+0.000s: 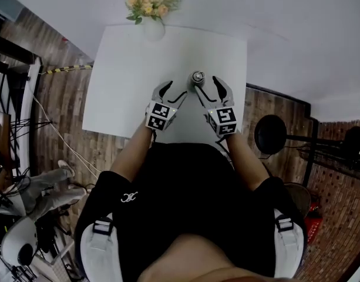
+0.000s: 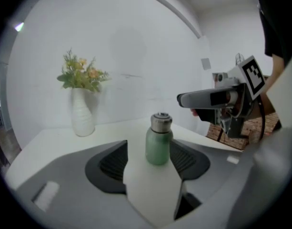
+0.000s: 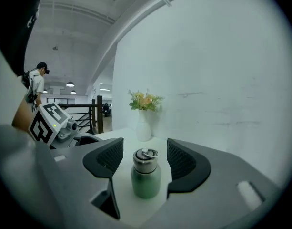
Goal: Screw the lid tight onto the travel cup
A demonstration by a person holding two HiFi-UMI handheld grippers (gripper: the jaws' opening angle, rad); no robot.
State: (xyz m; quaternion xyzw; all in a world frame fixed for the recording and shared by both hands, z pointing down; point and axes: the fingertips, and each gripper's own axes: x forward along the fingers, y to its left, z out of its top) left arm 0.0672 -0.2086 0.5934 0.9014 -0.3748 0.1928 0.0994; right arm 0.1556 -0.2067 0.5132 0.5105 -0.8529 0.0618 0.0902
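A green travel cup [image 1: 197,78] with a steel lid stands upright on the white table [image 1: 127,93], near its front right part. My left gripper [image 1: 170,91] is just left of the cup and my right gripper [image 1: 210,90] just right of it. Both are open and hold nothing. In the left gripper view the cup [image 2: 158,144] stands a little beyond my open left gripper [image 2: 149,151], and the right gripper [image 2: 217,99] hangs to the cup's right. In the right gripper view the cup [image 3: 146,175] stands between my right gripper's [image 3: 145,149] spread pads, untouched.
A white vase of flowers [image 1: 150,16] stands at the table's far edge against the white wall. A round black stand [image 1: 271,134] is on the wooden floor to the right. Cables and another person's legs [image 1: 50,187] are at the left.
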